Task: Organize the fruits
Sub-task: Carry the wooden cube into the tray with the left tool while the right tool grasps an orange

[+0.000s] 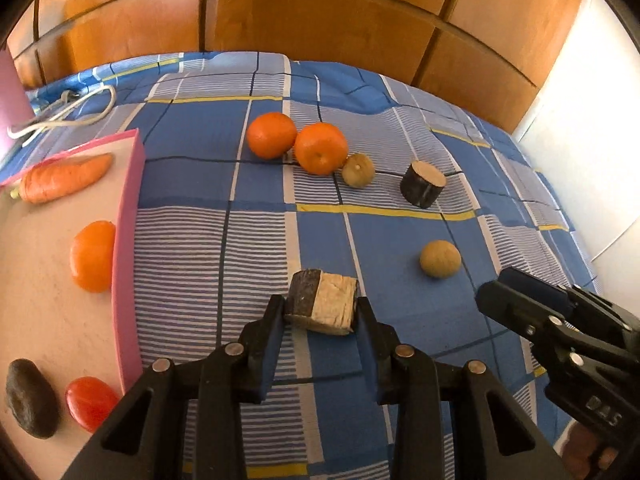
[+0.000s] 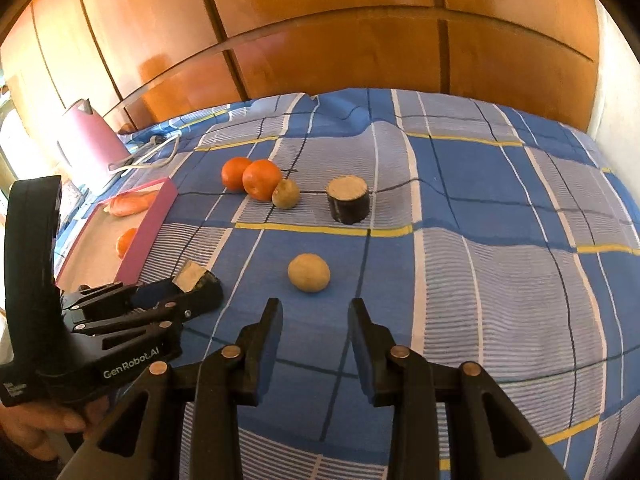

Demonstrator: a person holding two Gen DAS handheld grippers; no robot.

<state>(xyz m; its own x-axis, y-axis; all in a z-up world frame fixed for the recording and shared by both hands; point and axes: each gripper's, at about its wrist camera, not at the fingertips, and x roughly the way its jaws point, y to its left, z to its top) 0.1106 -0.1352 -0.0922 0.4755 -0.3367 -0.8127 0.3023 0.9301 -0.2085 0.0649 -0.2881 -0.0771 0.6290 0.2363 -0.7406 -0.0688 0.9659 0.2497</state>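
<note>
My left gripper (image 1: pixel 320 306) is shut on a cut chunk (image 1: pixel 324 300) with a dark rind and a tan face, low over the blue checked sheet, right of the pink tray (image 1: pixel 128 240). The tray holds a carrot (image 1: pixel 64 178), an orange (image 1: pixel 93 256), a tomato (image 1: pixel 90 402) and an avocado (image 1: pixel 30 398). On the sheet lie two oranges (image 1: pixel 271 135) (image 1: pixel 321 148), a small greenish-brown fruit (image 1: pixel 358 170), a dark cut cylinder (image 1: pixel 423 184) and a tan round fruit (image 1: pixel 440 259). My right gripper (image 2: pixel 314 308) stands open and empty just short of the tan fruit (image 2: pixel 309 273).
The sheet (image 2: pixel 500 280) covers a bed that ends at a wooden wardrobe (image 2: pixel 340 52) behind. A pink kettle (image 2: pixel 92 140) and its white cable (image 1: pixel 68 114) sit at the far left beyond the tray. A white wall (image 1: pixel 580 120) bounds the right side.
</note>
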